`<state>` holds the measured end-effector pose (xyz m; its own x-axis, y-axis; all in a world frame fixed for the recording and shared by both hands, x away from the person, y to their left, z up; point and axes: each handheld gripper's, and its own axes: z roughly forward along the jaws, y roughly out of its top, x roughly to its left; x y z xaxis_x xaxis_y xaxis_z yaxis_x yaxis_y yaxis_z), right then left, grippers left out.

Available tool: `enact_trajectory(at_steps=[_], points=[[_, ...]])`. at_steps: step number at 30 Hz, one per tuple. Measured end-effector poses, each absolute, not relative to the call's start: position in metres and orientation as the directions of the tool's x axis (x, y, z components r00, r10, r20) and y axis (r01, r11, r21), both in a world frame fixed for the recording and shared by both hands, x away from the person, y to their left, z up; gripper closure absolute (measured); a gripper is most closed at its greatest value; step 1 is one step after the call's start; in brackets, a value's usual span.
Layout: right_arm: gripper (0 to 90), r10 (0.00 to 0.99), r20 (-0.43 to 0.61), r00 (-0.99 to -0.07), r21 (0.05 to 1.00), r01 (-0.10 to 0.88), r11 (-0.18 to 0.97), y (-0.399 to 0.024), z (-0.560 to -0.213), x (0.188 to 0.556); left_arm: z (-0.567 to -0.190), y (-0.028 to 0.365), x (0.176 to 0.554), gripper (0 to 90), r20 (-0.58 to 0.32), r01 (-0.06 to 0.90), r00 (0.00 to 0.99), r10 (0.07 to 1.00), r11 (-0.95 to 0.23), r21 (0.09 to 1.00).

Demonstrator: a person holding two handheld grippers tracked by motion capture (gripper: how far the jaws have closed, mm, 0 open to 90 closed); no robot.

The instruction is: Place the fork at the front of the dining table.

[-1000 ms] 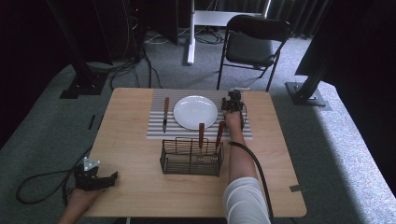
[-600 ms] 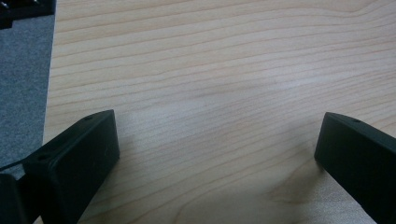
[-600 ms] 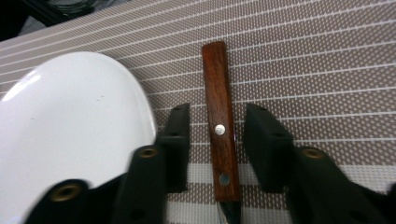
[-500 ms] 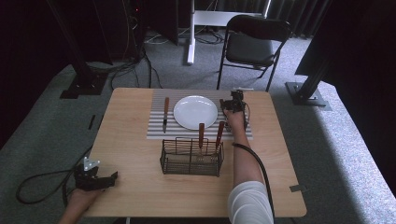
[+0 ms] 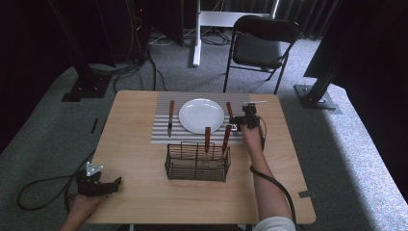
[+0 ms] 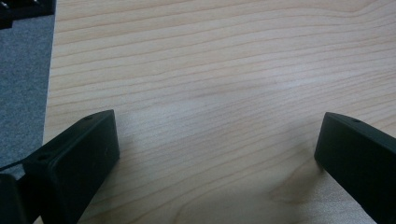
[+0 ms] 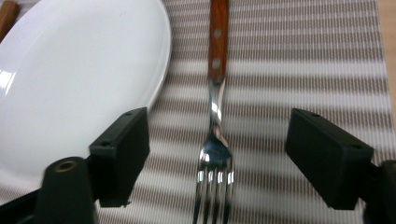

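A wooden-handled fork (image 7: 215,140) lies on the striped placemat (image 7: 303,70), just right of the white plate (image 7: 79,70). My right gripper (image 7: 233,158) hovers over the fork's tines. Its jaws have just been opening and stand wide on either side of the fork without touching it. From above, the right gripper (image 5: 240,122) is beside the plate (image 5: 201,115), with the fork (image 5: 229,109) next to it. At the table's near left corner my left gripper (image 5: 114,183) rests open over bare wood, also seen as the left gripper (image 6: 217,154).
A wooden-handled knife (image 5: 170,115) lies on the placemat (image 5: 163,134) left of the plate. A black wire basket (image 5: 197,161) in front of the mat holds two upright wooden-handled utensils (image 5: 207,137). A folding chair (image 5: 260,48) stands beyond the table.
The right gripper has opened and drawn back toward the person, rising a little. The fork stays on the mat. The left gripper has not moved.
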<state>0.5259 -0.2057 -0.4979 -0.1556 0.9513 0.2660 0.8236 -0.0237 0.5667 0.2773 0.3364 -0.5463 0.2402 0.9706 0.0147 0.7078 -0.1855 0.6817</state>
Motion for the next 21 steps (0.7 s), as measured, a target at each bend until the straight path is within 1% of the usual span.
enact_trajectory(at_steps=[3,9,14,21], points=[[19.7,0.949,0.264,-0.172,0.551,0.835,-0.002,-0.205,-0.5,0.509,-0.546,0.336,0.277,0.0,0.014,0.708,0.24,0.971,-0.185,0.681],[20.2,0.931,0.308,-0.196,0.531,0.847,0.003,-0.207,-0.514,0.487,-0.546,0.336,0.277,0.0,0.014,0.708,0.24,0.971,-0.185,0.681],[19.7,0.922,0.32,-0.217,0.518,0.855,0.021,-0.202,-0.523,0.48,-0.546,0.336,0.277,0.0,0.014,0.708,0.239,0.971,-0.184,0.682],[20.1,0.911,0.327,-0.25,0.525,0.85,0.045,-0.194,-0.523,0.474,-0.546,0.336,0.277,0.0,0.014,0.708,0.24,0.971,-0.185,0.681]])
